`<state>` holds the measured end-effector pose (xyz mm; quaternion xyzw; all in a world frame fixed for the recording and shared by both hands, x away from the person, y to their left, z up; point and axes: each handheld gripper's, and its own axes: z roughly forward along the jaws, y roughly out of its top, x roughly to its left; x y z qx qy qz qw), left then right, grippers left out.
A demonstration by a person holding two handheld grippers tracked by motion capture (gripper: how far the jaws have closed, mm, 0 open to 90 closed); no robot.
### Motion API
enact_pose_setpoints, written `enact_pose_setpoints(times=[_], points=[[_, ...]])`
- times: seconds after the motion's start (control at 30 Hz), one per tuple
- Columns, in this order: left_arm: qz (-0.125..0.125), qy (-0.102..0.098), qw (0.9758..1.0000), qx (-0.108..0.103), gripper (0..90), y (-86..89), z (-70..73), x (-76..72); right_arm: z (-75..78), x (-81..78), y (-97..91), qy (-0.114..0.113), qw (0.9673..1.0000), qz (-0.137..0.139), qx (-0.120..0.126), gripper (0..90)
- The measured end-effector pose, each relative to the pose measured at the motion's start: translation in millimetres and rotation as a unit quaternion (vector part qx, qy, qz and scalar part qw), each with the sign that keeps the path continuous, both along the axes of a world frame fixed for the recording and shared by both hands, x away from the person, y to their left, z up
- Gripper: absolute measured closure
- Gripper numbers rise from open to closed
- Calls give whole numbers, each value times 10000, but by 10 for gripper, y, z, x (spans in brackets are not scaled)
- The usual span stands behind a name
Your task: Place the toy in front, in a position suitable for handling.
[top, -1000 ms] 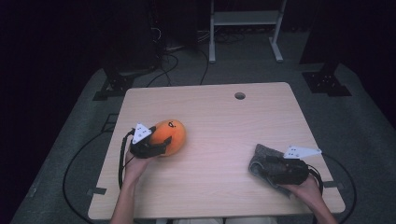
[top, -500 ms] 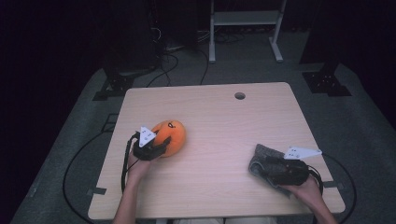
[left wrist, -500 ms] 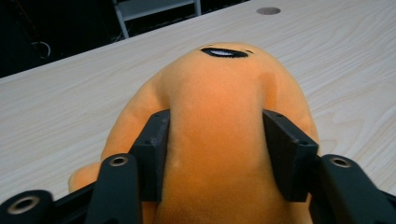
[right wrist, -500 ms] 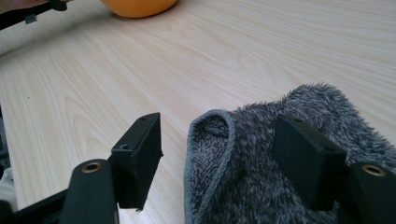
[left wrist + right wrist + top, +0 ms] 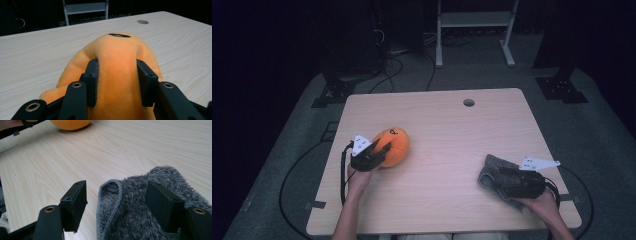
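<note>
An orange plush toy (image 5: 394, 145) lies on the left half of the wooden table (image 5: 447, 125). My left gripper (image 5: 381, 146) reaches into it from the near left. In the left gripper view the two pads (image 5: 91, 80) press into the toy's (image 5: 117, 55) soft sides; the jaws have just been closing with the toy between them. A grey fluffy cloth (image 5: 491, 169) lies at the near right. My right gripper (image 5: 506, 177) rests low over the cloth (image 5: 140, 220) with its jaws wide. One finger (image 5: 75, 200) stands off the cloth's edge, the other sits on top of the pile.
A round cable hole (image 5: 469, 102) sits near the table's far edge. Behind the table stand a metal frame (image 5: 472, 20) and black stand bases (image 5: 559, 87), with cables on the dark floor. Bare wood lies between the toy and the cloth.
The left gripper's jaws have closed in on the orange plush toy. Both hands stayed where they were, and the cloth has not moved.
</note>
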<state>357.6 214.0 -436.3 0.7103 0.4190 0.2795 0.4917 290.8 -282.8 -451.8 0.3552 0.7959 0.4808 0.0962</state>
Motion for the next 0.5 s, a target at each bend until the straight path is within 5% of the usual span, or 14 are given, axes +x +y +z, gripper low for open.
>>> enact_pose_setpoints(times=[0.2, 0.33, 0.5], points=[[-233, -197, 9990, -337, 597, -73, 138, -64, -2, 32, -49, -40, 9999, -116, 19, 353], [-602, -311, 9974, -243, 595, -292, 219, -149, 20, 36, -78, -101, 9997, -232, 7, 355], [-1167, -356, 9924, -185, 593, -626, 270, -221, 13, 128, -83, -39, 9988, -448, -198, 376]])
